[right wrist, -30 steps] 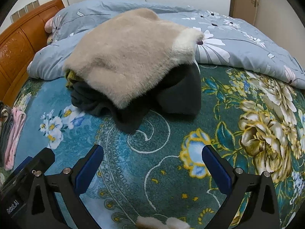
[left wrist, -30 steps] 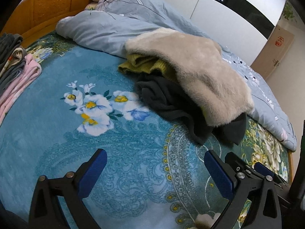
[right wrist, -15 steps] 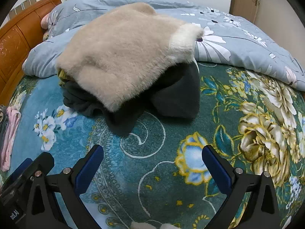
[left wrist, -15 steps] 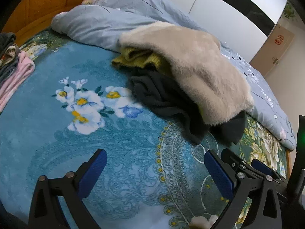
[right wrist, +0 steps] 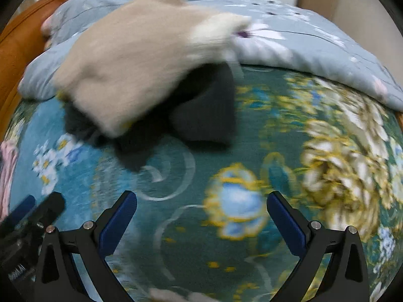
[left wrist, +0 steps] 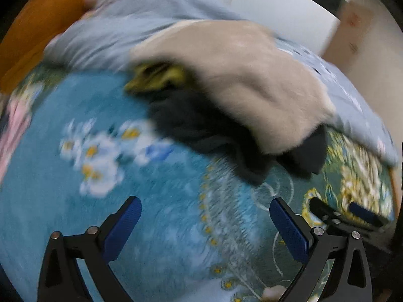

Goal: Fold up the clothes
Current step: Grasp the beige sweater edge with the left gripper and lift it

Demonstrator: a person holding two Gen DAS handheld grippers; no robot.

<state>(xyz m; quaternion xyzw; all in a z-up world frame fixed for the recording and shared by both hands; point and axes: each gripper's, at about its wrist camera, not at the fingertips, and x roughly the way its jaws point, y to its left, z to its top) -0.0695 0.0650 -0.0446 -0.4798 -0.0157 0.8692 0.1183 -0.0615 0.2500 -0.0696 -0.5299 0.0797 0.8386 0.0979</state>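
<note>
A pile of unfolded clothes lies on the bed: a fluffy beige garment [left wrist: 246, 75] on top, a yellow knit [left wrist: 158, 75] and a dark grey garment [left wrist: 201, 128] under it. The pile also shows in the right wrist view, beige [right wrist: 131, 58] over dark grey [right wrist: 206, 115]. My left gripper [left wrist: 205, 224] is open and empty above the blanket, short of the pile. My right gripper [right wrist: 201, 221] is open and empty too, also short of the pile. Both views are blurred by motion.
A teal floral blanket [left wrist: 75, 201] covers the bed. A grey-blue duvet [right wrist: 302, 37] lies behind the pile. Folded pink clothing [left wrist: 12, 125] sits at the left edge. A wooden headboard [right wrist: 15, 40] stands at the back left, a white wardrobe [left wrist: 289, 5] behind.
Both grippers have moved forward toward the clothes pile, which now looks larger and closer. Both stay open. The clothes have not moved.
</note>
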